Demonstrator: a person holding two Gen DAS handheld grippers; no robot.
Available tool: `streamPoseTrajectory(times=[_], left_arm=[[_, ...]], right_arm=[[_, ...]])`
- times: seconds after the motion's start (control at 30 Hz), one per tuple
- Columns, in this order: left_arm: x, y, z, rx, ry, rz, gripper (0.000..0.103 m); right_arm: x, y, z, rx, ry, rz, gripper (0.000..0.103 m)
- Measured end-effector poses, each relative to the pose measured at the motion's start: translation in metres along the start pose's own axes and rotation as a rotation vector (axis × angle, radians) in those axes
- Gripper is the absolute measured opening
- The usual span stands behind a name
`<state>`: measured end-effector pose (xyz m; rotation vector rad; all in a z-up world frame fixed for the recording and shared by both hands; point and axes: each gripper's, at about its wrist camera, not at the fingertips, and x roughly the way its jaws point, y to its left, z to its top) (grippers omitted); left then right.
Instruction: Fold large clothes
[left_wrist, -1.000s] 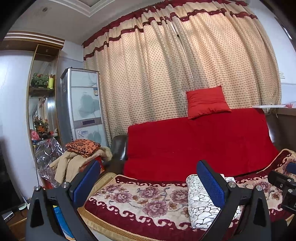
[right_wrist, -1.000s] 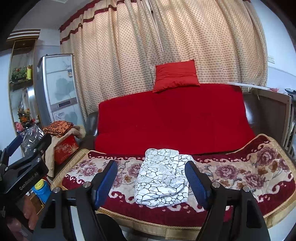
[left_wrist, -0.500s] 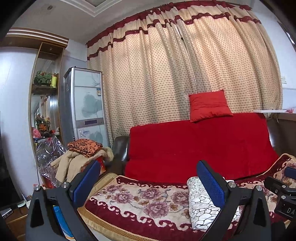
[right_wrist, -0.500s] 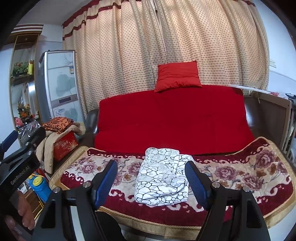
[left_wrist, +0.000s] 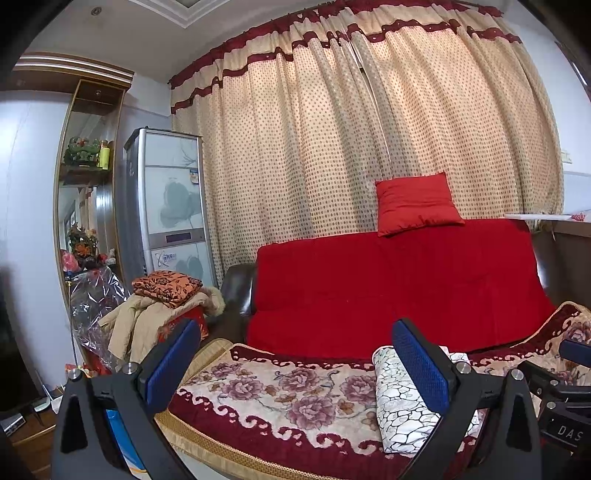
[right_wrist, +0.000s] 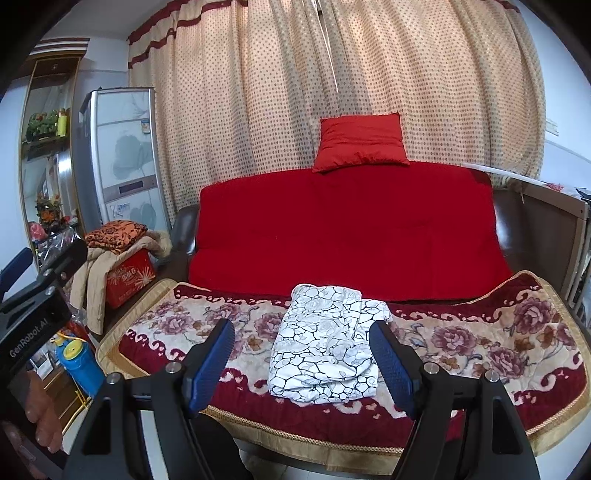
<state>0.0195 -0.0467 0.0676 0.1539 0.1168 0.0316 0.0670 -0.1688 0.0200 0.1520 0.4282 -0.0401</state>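
A white garment with a black crackle and rose print (right_wrist: 325, 343) lies folded in a compact stack on the floral blanket (right_wrist: 480, 339) covering the sofa seat. It also shows in the left wrist view (left_wrist: 402, 402), partly behind the right finger. My right gripper (right_wrist: 303, 358) is open and empty, held back from the sofa, with the garment framed between its blue pads. My left gripper (left_wrist: 295, 362) is open and empty, off to the left of the garment and apart from it.
A red throw (right_wrist: 347, 229) covers the sofa back with a red cushion (right_wrist: 360, 142) on top. A pile of clothes on a red box (left_wrist: 166, 306) stands left of the sofa. A fridge (left_wrist: 166, 206), shelf and dotted curtain stand behind. A blue bottle (right_wrist: 79, 363) is on the floor.
Both grippers have drawn back and tilted up slightly from the sofa. The folded garment has not moved. Both stay open.
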Motion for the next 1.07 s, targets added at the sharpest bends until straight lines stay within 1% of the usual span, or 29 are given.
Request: streamPoseTrajectory(times=[0.2,0.5,0.73,0.9,1.07], left_arm=[[0.004,-0.004,-0.004,0.016,0.009,-0.004,0.103],[0.013,-0.015,-0.008,0.032,0.03,-0.033,0.103],[0.025,-0.029,-0.011,0.053,0.051,-0.046,0.103],[0.036,-0.04,-0.011,0.058,0.068,-0.072,0.103],[0.055,-0.054,-0.013,0.06,0.072,-0.125,0.103]], right_arm=[[0.011,0.001,-0.004,-0.007,0.022,0.013,0.078],[0.027,-0.004,-0.009,-0.004,0.045,0.017,0.079],[0.039,-0.013,-0.007,0.006,0.053,0.001,0.079],[0.048,-0.022,-0.002,0.011,0.046,-0.012,0.079],[0.067,-0.033,0.004,0.014,0.049,-0.016,0.079]])
